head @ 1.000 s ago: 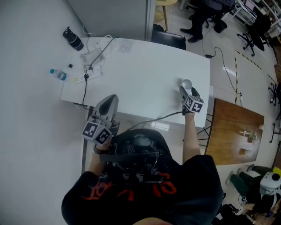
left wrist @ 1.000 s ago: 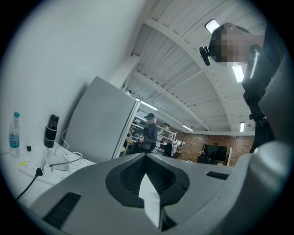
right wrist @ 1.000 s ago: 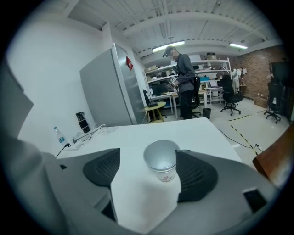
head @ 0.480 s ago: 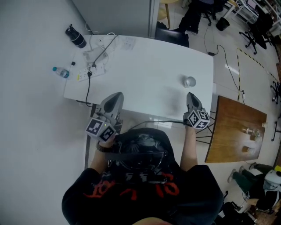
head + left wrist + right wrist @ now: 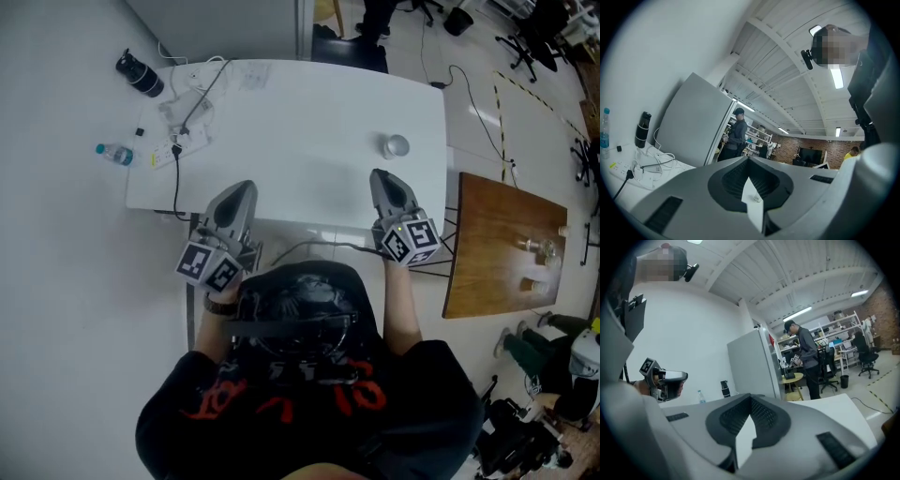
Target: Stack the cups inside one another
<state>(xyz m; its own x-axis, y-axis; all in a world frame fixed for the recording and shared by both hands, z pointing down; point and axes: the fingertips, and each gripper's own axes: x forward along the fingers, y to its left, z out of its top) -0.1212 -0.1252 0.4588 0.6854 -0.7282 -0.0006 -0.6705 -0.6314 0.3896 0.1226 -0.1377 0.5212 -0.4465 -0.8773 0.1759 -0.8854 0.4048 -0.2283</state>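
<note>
Since right gripper [image 5: 382,180] backed off the far-right cups [image 5: 397,146], jaws together and empty, stacking looks done; left gripper [image 5: 238,190] closed too.

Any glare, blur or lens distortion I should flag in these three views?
Head view: even light, sharp, the white table bright but not blown out, the cup small yet clear. Left gripper view: heavy fisheye with dark corners, ceiling light glaring, left claw close and soft. Right gripper view: same fisheye, right claw fills the lower half.
</note>
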